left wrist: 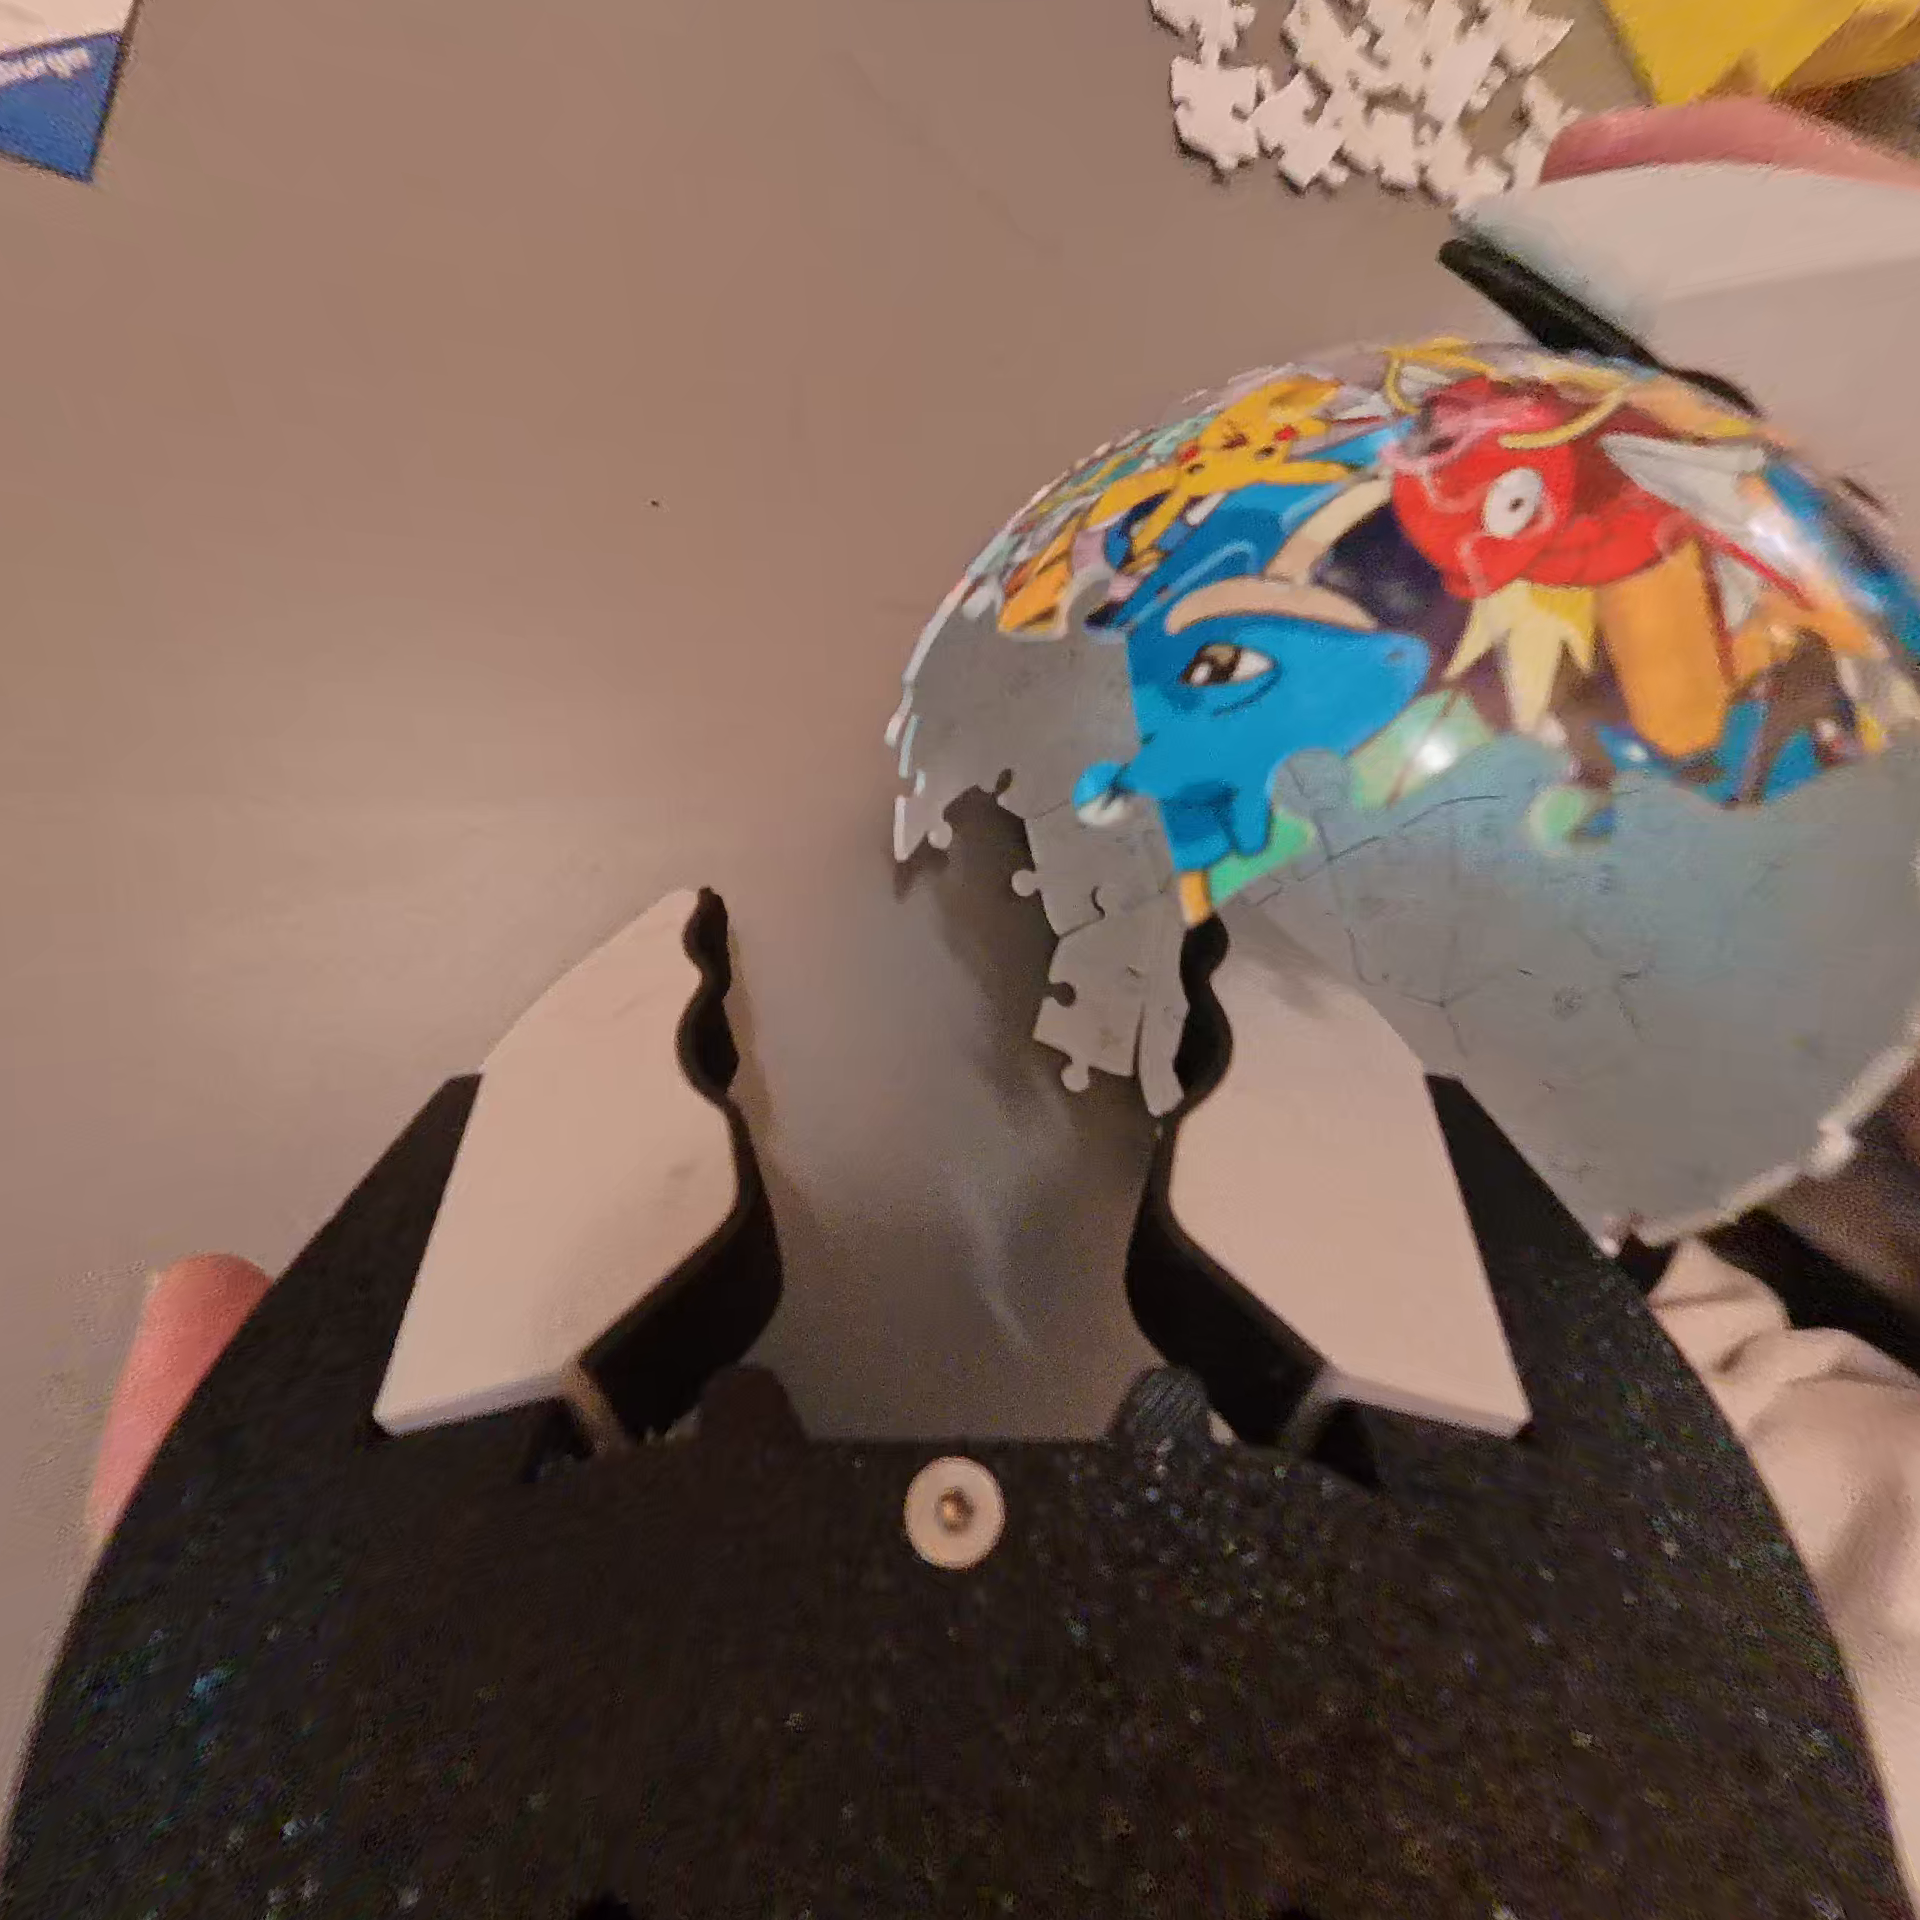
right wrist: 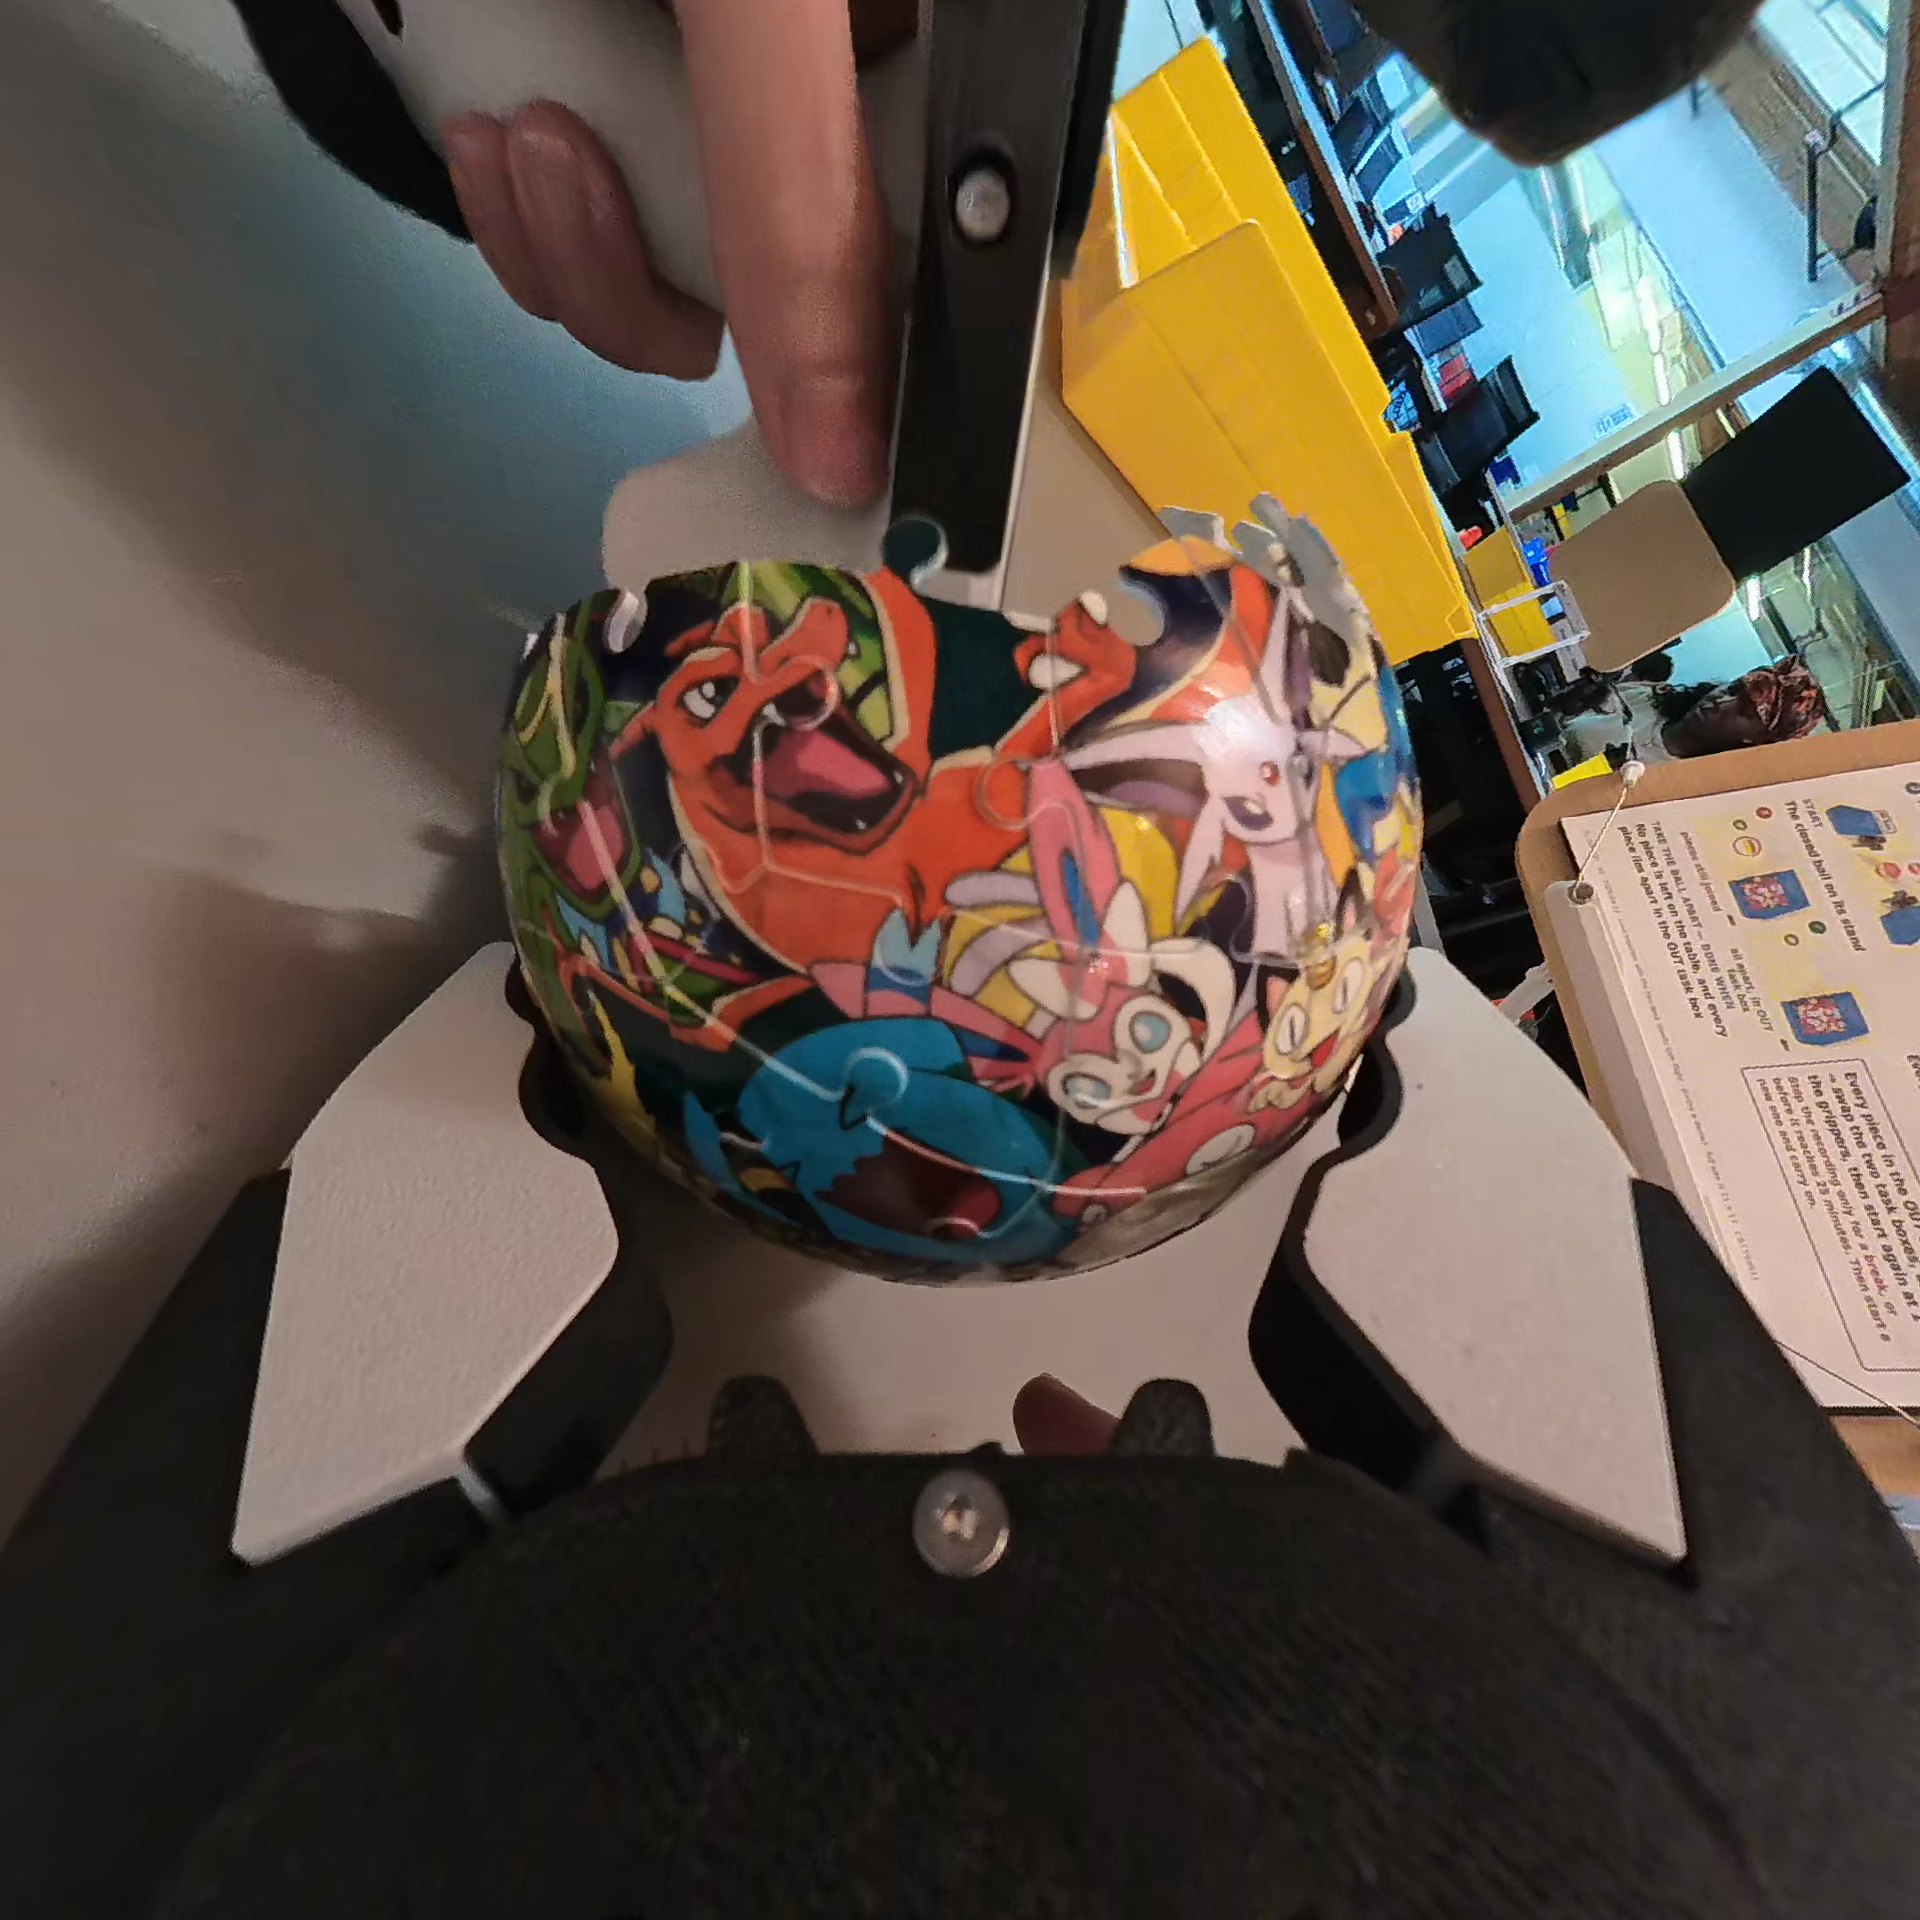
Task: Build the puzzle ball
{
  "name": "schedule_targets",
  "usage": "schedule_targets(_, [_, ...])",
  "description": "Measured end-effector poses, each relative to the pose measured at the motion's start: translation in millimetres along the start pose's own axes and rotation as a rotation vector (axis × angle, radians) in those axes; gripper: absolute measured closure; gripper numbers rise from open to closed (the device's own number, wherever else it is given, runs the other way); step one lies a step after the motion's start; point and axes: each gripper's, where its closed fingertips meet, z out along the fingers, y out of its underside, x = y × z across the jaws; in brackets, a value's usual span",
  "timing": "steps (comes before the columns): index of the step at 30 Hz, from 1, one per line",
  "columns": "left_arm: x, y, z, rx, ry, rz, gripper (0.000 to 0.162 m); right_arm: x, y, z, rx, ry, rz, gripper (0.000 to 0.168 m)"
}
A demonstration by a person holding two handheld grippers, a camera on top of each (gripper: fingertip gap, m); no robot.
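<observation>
Between the right gripper [right wrist: 961, 1049] fingers sits the puzzle ball [right wrist: 956, 925] — a half-built shell of cartoon-printed pieces, pinched on both sides and held up off the grey table [left wrist: 468, 520]. Its jagged open rim just touches the left gripper [left wrist: 961, 966], whose jaws are spread with nothing between them. Loose white pieces [left wrist: 1351, 94] lie far off — beside a yellow bin [left wrist: 1766, 42].

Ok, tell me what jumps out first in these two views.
The half-built puzzle ball, bright with cartoon creatures, sits gripped between the fingers of the right hand-held gripper, filling the middle of the right wrist view. In the left wrist view its grey inside and jagged open edge show at right, beside the open, empty left hand-held gripper. Loose white pieces lie at the table's far edge.
</observation>
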Motion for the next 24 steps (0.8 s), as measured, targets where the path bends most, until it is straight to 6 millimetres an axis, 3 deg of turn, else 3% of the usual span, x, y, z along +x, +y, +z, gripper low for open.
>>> schedule_targets(3, [-3.0,8.8,0.5,-0.025,-0.008,-0.019,0.077,0.1,0.0,-0.2,0.006,0.0,0.007,0.025])
schedule_targets(12, [-10.3,14.0,16.0,-0.142,-0.219,0.197,0.074,-0.5,-1.2,-0.9,0.015,0.001,0.0,0.026])
schedule_targets(24, [-10.5,14.2,18.1,-0.185,-0.232,0.237,0.075,-0.4,-1.0,-1.2,0.023,-0.001,0.01,0.026])
